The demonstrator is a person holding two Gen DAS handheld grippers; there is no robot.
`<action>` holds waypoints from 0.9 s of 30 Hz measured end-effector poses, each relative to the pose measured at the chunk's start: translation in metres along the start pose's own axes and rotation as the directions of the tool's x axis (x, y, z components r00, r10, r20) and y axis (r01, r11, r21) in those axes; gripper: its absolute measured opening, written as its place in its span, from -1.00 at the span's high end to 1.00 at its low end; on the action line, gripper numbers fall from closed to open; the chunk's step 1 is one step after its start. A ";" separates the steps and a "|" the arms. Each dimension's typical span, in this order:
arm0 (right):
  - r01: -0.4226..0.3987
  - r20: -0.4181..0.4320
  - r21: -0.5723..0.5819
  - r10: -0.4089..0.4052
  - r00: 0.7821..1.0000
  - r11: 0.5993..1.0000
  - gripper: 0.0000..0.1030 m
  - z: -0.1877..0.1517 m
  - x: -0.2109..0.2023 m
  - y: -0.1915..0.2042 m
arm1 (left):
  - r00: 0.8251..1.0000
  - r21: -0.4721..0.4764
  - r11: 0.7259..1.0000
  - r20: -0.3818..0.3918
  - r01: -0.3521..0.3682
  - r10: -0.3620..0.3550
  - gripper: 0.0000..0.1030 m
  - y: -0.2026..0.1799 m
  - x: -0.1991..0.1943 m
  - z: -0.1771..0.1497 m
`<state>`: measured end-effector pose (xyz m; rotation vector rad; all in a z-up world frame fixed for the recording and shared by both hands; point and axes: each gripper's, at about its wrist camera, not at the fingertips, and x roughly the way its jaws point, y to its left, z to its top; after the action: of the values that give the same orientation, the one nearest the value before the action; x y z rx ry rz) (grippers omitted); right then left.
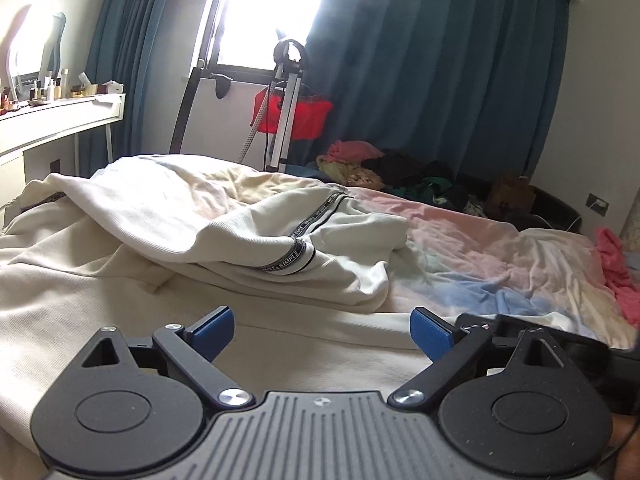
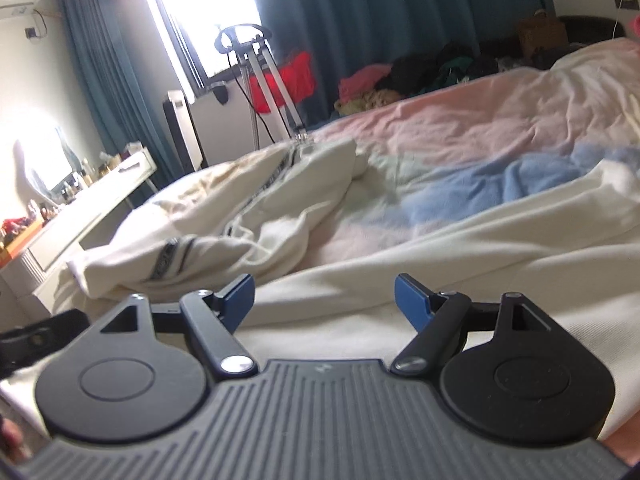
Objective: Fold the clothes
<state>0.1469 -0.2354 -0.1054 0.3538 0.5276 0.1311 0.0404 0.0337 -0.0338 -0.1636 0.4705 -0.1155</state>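
I've got the left hand-held gripper (image 1: 323, 330) low over the bed w/ its blue pads (image 1: 214, 330) spread wide, nothing between them, just flat cream fabric below. Right hand-held gripper (image 2: 325, 300) is the same: pads (image 2: 412, 300) far apart, holding nothing, hovering over the near cream cloth. The cream garment (image 1: 224, 236) lies spread on the bed, near part flat under both grippers, far part bunched into a folded-over heap w/ a black-and-white printed tape trim (image 1: 298, 250) running along it; I can read "SIMPLE" on the tape in the left wrist view. In the right wrist view the same garment (image 2: 256, 216) shows rumpled to the left, trim (image 2: 170, 258) visible, w/ a thin drawstring lying across it. It sits on a pastel bedsheet (image 1: 480, 248), pink, blue and white patches, wrinkled. At the right edge of the left view a pink cloth (image 1: 616, 268) lies on the sheet, apart from the cream piece. Behind the bed is a pile of mixed clothes (image 1: 392, 168), pink, yellow, black, green. A garment steamer stand (image 1: 286, 92) stands by the bright window w/ a red item (image 1: 304, 116) hanging on it. Teal curtains (image 1: 440, 72) either side. Left of the bed is a white bench (image 1: 60, 120) w/ bottles and a mirror on it. Part of the other gripper's black body (image 1: 560, 340) shows just right of my left one.
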 end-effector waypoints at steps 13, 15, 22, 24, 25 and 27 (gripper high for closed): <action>-0.186 -0.067 0.204 0.203 0.977 0.961 -0.54 0.090 0.134 -0.023 | 0.995 -0.077 0.992 0.019 0.101 -0.100 -0.88 0.022 0.010 0.000; -0.153 -0.092 0.229 0.178 0.980 0.961 -0.57 0.103 0.177 -0.030 | 0.993 -0.059 0.992 0.030 0.114 -0.112 -0.88 0.026 0.016 -0.003; -0.217 -0.078 0.382 0.265 0.961 0.899 -0.58 0.119 0.282 -0.044 | 0.987 -0.122 0.979 -0.009 0.161 -0.163 -0.89 0.043 0.053 -0.008; -0.200 -0.064 0.300 0.229 0.971 0.933 -0.57 0.131 0.294 -0.035 | 0.983 -0.123 0.976 -0.026 0.177 -0.182 -0.86 0.044 0.064 -0.011; -0.189 -0.057 0.264 0.210 0.976 0.946 -0.43 0.137 0.300 -0.031 | 0.981 -0.125 0.975 -0.037 0.185 -0.190 -0.84 0.044 0.068 -0.012; -0.145 -0.046 0.246 0.161 0.986 0.958 -0.18 0.153 0.305 -0.032 | 0.976 -0.146 0.969 -0.058 0.199 -0.209 -0.84 0.045 0.074 -0.015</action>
<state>0.4876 -0.2457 -0.1365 0.6313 0.5831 0.2300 0.1026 0.0650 -0.0876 -0.3463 0.5344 -0.2915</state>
